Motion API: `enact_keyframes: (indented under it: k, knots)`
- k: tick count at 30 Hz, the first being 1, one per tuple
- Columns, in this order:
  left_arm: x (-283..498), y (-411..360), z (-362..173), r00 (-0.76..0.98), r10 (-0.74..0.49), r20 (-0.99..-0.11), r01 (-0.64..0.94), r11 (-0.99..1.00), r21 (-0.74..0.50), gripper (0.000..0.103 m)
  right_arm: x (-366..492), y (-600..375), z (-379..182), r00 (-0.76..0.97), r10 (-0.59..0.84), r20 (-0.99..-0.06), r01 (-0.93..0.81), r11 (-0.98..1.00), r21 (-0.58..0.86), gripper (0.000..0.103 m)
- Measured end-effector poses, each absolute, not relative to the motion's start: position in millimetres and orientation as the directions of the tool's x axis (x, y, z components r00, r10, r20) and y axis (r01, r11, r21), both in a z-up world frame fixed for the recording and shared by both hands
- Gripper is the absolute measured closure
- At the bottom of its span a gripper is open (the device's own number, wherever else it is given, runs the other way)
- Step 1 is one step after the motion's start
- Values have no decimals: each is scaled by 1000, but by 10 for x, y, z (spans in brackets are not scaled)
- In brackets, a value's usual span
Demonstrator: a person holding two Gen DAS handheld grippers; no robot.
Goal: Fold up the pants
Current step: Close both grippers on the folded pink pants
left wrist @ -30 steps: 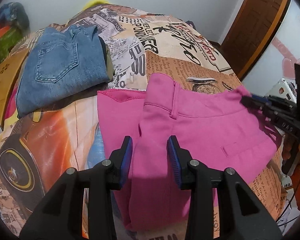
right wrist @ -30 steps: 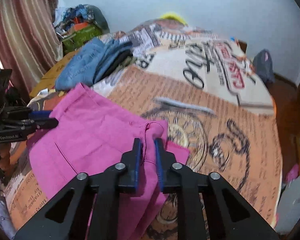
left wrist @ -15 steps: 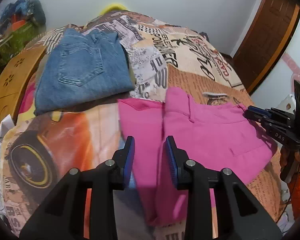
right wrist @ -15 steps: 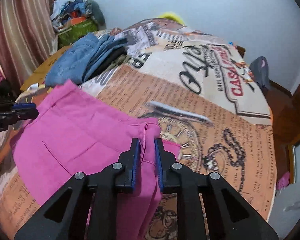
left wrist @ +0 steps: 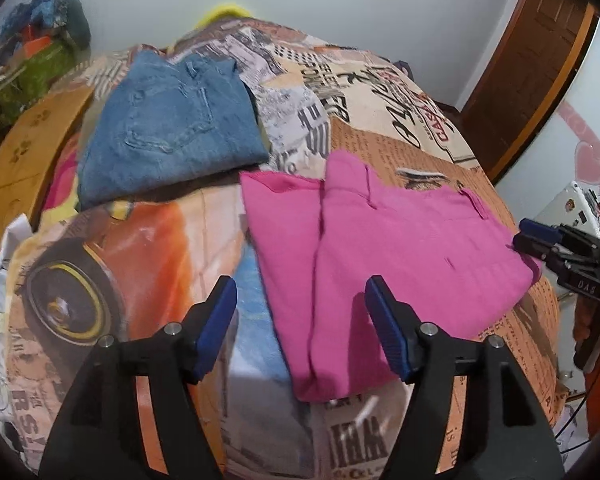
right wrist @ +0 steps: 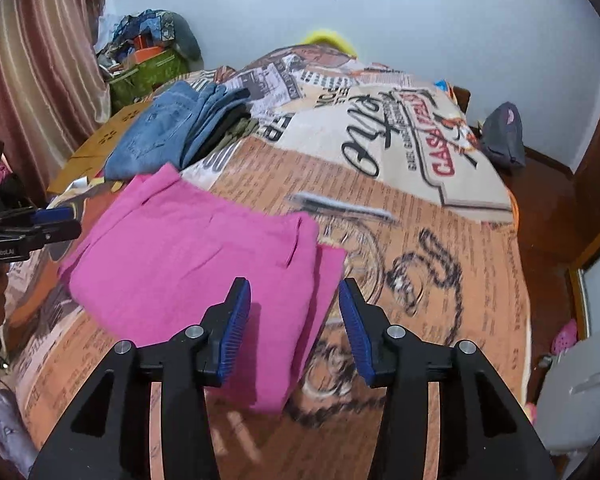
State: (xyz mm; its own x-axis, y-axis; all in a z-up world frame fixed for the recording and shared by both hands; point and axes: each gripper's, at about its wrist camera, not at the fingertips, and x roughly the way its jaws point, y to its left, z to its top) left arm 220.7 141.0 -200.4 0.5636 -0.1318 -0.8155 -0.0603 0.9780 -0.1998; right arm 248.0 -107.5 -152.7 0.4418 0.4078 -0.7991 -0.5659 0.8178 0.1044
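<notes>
Pants: the bright pink cotton pants (left wrist: 400,248) lie folded into a flat rectangle on the printed newspaper-pattern bedspread (left wrist: 380,120), centre-right of the left wrist view, likely set down to finish a fold.
Left gripper (left wrist: 300,320): jaws apart, just been opening, nothing clamped; the pants' lower edge sits between and beyond them.
Right gripper (right wrist: 296,320): jaws apart, just been opening, released; pink cloth lies under its left pad, centre-left of frame.
Neighbour: folded blue denim jeans (left wrist: 168,124), upper left.

White walls (right wrist: 440,20); brown wooden door (left wrist: 536,60) at right; striped curtain (right wrist: 32,64) at left; bed under newspaper-print cover (right wrist: 440,264).
</notes>
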Motion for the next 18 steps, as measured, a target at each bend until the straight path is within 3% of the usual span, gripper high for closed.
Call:
enact_keyframes:
  k: [6, 9, 18]
  knots:
    - [2328, 1317, -2174, 529, -155, -834, -39, 978, -207, 36, 2505, -1092, -1711, 386, 433, -815, -518, 832, 197, 53]
    - [2392, 1310, -2230, 520, -170, -837, -33, 975, -218, 34, 2597, -1097, -1789, 369, 436, -821, -495, 840, 223, 39]
    - [2511, 1378, -2364, 493, -266, -828, -18, 949, -316, 34, 2818, -1096, -2060, 258, 512, -819, -460, 811, 362, 36]
